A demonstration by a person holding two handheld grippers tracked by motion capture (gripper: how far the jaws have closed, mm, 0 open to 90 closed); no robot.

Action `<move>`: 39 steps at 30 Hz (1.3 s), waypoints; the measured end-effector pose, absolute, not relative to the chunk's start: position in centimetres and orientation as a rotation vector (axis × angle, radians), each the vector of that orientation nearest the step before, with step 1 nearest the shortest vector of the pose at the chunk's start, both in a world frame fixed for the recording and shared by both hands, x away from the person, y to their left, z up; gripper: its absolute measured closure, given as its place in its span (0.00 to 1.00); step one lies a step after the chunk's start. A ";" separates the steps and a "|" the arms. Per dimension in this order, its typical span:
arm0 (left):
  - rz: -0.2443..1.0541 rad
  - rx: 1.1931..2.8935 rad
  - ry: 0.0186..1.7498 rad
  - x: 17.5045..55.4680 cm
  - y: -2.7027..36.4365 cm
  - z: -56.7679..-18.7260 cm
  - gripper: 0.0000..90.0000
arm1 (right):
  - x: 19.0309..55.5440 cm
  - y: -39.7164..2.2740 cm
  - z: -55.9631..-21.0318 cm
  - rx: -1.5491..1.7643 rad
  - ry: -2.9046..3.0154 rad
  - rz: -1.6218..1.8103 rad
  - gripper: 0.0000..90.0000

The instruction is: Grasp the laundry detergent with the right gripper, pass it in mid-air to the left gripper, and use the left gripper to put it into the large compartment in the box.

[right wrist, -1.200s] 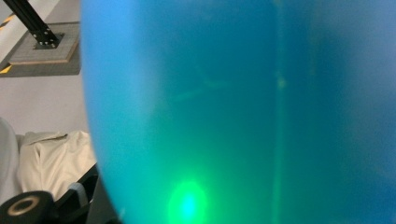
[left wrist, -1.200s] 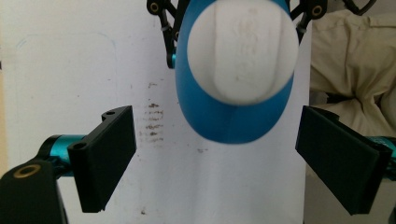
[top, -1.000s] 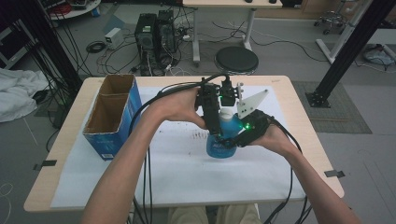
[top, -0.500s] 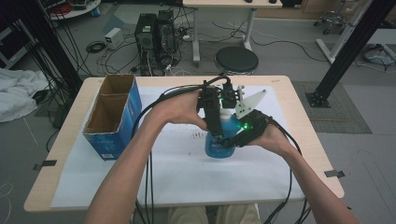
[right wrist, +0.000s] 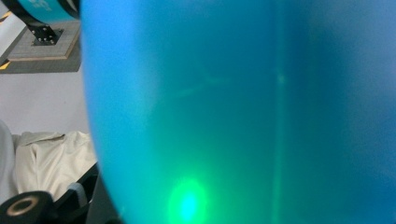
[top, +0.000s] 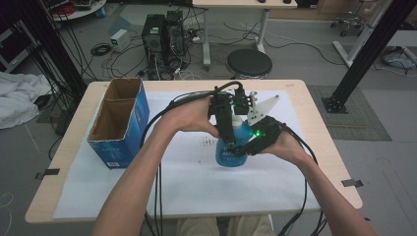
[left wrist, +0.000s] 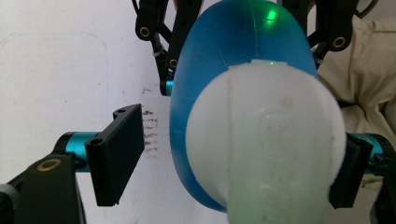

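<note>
A blue bottle [top: 229, 156] with a white rounded cap [left wrist: 266, 140] stands upright on the white sheet at mid-table. My left gripper [top: 228, 132] reaches down over its top, open. In the left gripper view its left pad [left wrist: 116, 154] stands clear of the cap, while the right pad [left wrist: 350, 172] touches it. My right gripper [top: 246, 147] comes in from the right at the bottle's body, its green light glowing. Its two black jaws flank the blue body [left wrist: 224, 70] on both sides. Up close in the right gripper view is the blue bottle wall [right wrist: 233, 102].
A blue cardboard box [top: 120, 123], open at the top, stands at the table's left. The white sheet [top: 187, 182] covers most of the wooden table [top: 314, 98], with small brown stains [top: 209, 142] left of the bottle. Cables trail from both grippers toward the front edge.
</note>
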State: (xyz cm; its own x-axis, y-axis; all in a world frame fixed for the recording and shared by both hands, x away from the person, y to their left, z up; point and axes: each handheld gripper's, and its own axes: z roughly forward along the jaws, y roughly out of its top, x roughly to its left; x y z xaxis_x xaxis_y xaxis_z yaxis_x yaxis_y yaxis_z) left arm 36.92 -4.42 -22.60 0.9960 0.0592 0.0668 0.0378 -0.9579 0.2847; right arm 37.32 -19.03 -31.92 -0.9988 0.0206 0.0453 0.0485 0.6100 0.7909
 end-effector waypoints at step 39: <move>0.081 2.826 0.011 36.6 -5.0 -22.8 0.42 | 37.3 -18.9 -32.0 -0.077 -2.787 -1.370 0.51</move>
State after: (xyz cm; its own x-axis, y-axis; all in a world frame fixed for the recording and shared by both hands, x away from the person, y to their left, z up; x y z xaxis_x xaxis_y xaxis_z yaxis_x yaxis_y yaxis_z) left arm 36.62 -4.98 -22.75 0.9984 0.0167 0.0545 -0.0010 -0.9508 0.3097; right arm 37.31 -18.95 -32.03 -0.9982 0.0286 0.0535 0.0598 0.6097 0.7904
